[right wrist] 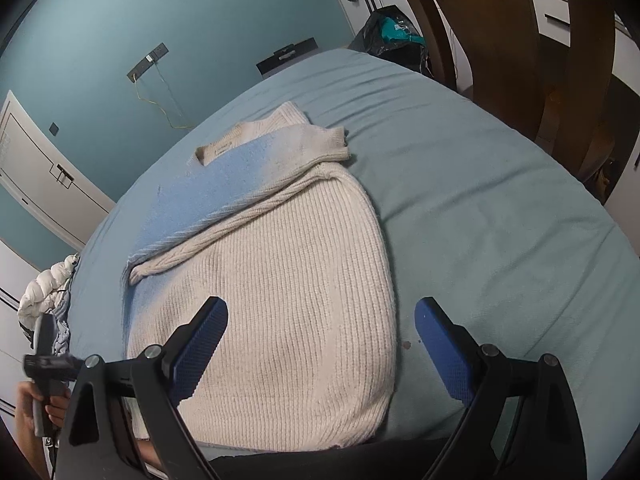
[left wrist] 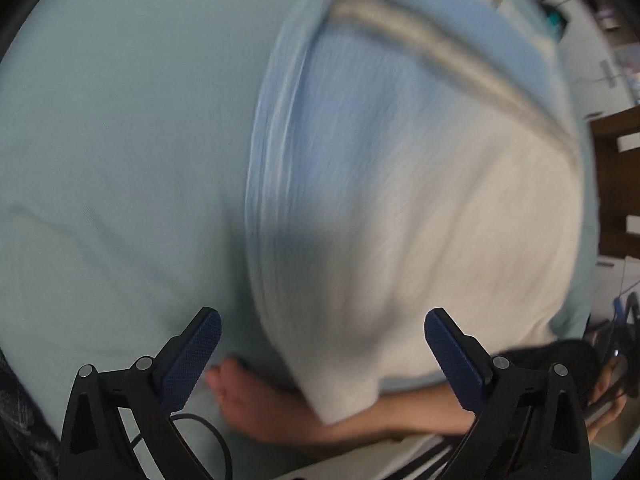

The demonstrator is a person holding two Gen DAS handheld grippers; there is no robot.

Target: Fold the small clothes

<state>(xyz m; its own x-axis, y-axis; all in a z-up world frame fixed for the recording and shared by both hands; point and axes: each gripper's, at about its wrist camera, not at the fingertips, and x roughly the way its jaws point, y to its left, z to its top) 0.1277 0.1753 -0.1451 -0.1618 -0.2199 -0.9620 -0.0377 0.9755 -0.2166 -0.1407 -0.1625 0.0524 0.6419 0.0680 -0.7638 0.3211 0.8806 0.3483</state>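
Cream ribbed knit sweater (right wrist: pixel 280 280) lies partly folded on our pale blue bedsheet (right wrist: pixel 480 200), sleeve across its chest. Both our left gripper (left wrist: pixel 320 356) and right gripper (right wrist: pixel 320 344) stand wide, holding nothing. It looks soft, floppy and thick; we would pinch the near hem corners.

A bed (right wrist: pixel 480 184) with a pale teal sheet fills the room's middle. Beyond its far edge stands a teal wall (right wrist: pixel 120 20) with a socket plate (right wrist: pixel 147 62) trailing a thin yellow cord. At the bed's far right corner slumps a black bag (right wrist: pixel 394 32), beside dark wooden furniture (right wrist: pixel 500 40). Off the bed's left edge lies a white quilted bundle (right wrist: pixel 44 288).
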